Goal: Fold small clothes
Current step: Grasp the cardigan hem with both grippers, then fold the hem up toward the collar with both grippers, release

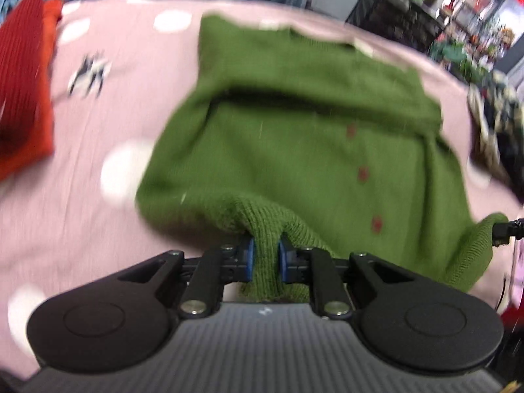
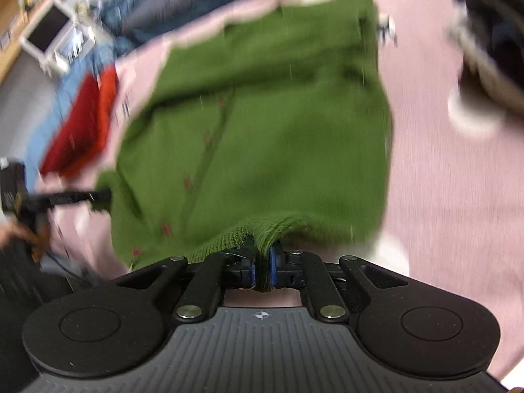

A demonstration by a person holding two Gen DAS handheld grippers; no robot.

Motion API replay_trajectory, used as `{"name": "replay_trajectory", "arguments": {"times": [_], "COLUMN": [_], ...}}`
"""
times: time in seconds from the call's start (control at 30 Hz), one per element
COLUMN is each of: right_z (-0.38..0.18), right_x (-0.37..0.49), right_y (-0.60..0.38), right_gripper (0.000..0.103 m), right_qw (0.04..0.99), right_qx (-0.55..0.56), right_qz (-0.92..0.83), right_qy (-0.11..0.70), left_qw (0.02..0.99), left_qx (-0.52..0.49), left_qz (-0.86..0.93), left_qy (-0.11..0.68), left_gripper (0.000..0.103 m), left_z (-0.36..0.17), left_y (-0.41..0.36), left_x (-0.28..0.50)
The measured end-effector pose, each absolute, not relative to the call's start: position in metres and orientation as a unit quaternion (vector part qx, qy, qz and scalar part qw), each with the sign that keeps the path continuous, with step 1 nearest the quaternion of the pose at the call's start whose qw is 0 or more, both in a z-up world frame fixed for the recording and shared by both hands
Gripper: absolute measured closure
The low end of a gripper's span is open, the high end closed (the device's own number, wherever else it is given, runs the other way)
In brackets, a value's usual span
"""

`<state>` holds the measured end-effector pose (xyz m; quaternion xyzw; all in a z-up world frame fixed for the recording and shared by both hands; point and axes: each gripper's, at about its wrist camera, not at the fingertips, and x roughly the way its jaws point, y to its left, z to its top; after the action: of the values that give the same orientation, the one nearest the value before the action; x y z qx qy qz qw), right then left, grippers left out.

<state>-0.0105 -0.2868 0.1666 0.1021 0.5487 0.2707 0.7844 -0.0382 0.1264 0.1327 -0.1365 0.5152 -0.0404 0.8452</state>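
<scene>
Both grippers, L (image 1: pixel 264 258) & R (image 2: pixel 262 268), clamped on green cardigan (image 1: pixel 294 137) hem.

One green knitted cardigan (image 1: pixel 294 150) lies across the middle of the left wrist view, and three red buttons (image 1: pixel 362 174) show on its front, running from 1 towards 5 o'clock. One folded red knit (image 1: pixel 23 91) sits at 9 o'clock with one orange garment (image 1: pixel 52 13) just beside it at 10. One pink sheet with white dots (image 1: pixel 98 196) lies underneath. Two grippers appear: the left gripper (image 1: pixel 264 258) and the right gripper (image 2: pixel 262 268), each at 6 o'clock of its own view.
</scene>
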Motion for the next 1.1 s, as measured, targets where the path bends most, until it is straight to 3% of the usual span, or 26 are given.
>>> {"name": "replay_trajectory", "arguments": {"times": [0.2, 0.5, 0.93, 1.1], "right_z": [0.192, 0.196, 0.154, 0.132], "right_x": [0.078, 0.197, 0.243, 0.267], "right_y": [-0.287, -0.276, -0.266, -0.253], "right_gripper": [0.090, 0.090, 0.091, 0.091], "right_qw": [0.831, 0.869, 0.890, 0.891], "right_qx": [0.161, 0.125, 0.087, 0.075], "right_qz": [0.234, 0.193, 0.140, 0.100], "right_qy": [0.478, 0.438, 0.424, 0.437], "left_qw": [0.877, 0.887, 0.877, 0.860], "left_qx": [-0.127, -0.146, -0.135, -0.135], "left_qz": [-0.006, 0.031, 0.059, 0.078], "left_qy": [0.463, 0.436, 0.457, 0.486], "left_gripper": [0.089, 0.089, 0.089, 0.080], "left_z": [0.156, 0.159, 0.109, 0.086], "left_y": [0.131, 0.154, 0.145, 0.141], "left_x": [0.059, 0.190, 0.262, 0.284]}}
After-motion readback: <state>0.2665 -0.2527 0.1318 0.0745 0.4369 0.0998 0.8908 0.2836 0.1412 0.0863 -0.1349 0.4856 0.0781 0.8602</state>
